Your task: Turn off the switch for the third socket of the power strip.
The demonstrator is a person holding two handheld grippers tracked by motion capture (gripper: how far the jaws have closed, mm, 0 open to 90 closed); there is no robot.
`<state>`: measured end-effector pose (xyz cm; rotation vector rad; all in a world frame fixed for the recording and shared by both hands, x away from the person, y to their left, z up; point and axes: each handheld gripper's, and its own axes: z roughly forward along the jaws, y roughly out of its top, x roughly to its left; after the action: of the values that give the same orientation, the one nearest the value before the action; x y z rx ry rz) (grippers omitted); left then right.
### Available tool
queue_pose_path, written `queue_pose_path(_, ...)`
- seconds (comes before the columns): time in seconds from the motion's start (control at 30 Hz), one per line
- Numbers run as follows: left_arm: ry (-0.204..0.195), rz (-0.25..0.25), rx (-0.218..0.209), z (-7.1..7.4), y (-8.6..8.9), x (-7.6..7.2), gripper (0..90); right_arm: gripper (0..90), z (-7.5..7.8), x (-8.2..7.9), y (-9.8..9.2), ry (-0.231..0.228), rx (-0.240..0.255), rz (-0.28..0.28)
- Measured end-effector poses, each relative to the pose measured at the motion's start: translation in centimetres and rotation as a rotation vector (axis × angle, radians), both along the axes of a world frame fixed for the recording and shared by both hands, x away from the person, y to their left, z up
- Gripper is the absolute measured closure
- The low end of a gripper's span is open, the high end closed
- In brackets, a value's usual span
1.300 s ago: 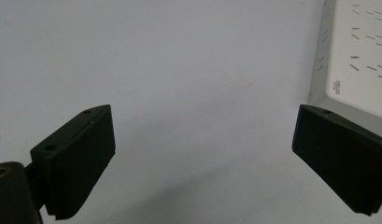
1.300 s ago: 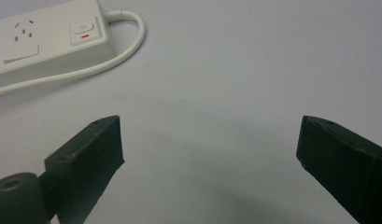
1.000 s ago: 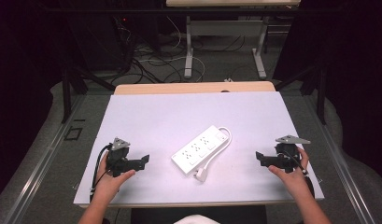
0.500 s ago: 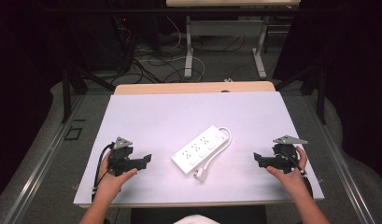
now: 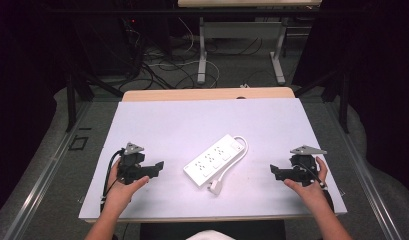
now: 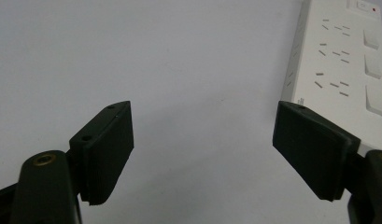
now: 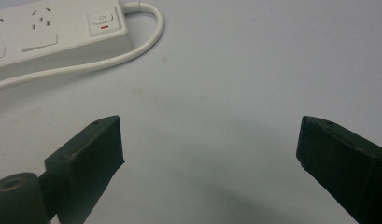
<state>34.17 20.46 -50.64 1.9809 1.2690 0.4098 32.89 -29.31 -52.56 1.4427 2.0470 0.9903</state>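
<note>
One white power strip [image 5: 214, 159] lies slantwise near the middle of the bench [image 5: 192, 120], its single cord [image 5: 231, 162] looped round the far end and ending in one plug [image 5: 215, 187] at the near side; the left gripper view shows three sockets and three switches along its body, with one red-marked master switch at the end; two claws flank it, both resting low over the bench and apart from the strip; the left claw [image 5: 158, 167] gapes with nothing between its jaws, which have just been closing a little; the right claw [image 5: 275, 170] stands wide open and empty; the bench top is a plain pale sheet with a strip of wood showing at its far edge; beyond it, a dark room with tangled cables on the floor and the two legs of one other table.
</note>
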Motion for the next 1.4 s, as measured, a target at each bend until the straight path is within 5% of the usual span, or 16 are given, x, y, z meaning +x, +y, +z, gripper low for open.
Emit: queue_pose_path(1.4, 0.033, -0.052, -0.046, 4.2, -3.2, 2.0, 27.1, 6.7, -0.3, 0.1, 0.2, 0.008, -0.001, 0.003)
